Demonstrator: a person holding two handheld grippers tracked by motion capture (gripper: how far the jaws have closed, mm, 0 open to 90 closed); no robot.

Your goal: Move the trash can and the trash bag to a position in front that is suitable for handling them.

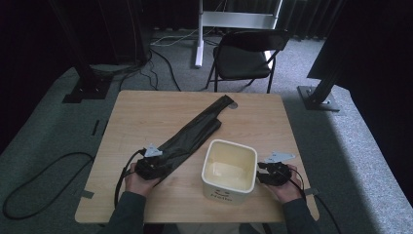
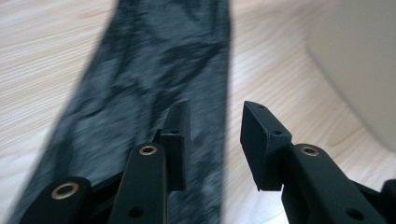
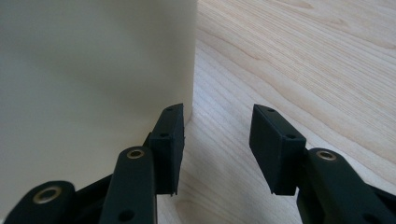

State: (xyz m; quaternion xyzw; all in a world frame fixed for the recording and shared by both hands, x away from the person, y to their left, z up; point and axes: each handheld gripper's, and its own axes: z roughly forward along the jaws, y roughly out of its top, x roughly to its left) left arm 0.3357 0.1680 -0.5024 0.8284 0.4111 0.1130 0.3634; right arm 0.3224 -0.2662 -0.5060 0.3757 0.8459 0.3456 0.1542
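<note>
Here, my left gripper (image 1: 155, 163) sits low over the near end of the bag (image 1: 195, 131), a long dark strip that lies flat on the surface (image 1: 146, 112) and runs away from me toward the far right. In the left gripper view the bag (image 2: 154, 79) passes under my left fingers (image 2: 180, 135), one of them over the dark film and the other over bare wood just beside its edge. Those fingers stand apart with a clear gap and hold nothing; I cannot tell whether they touch the bag.

The bin (image 1: 229, 169), cream and square with its mouth up, stands on the surface between my two hands, its left wall just beside the bag's near end. My right gripper (image 1: 267, 171) is at the bin's right wall, level with it. In the right gripper view the wall (image 3: 93, 70) rises at the left, and one of my right fingers (image 3: 170, 140) is close against its corner, while the other is over open wood. These fingers too are spread, with nothing between them but the surface (image 3: 299, 60).

Beyond the far edge of the surface a chair (image 1: 246, 53) stands on the grey floor.
</note>
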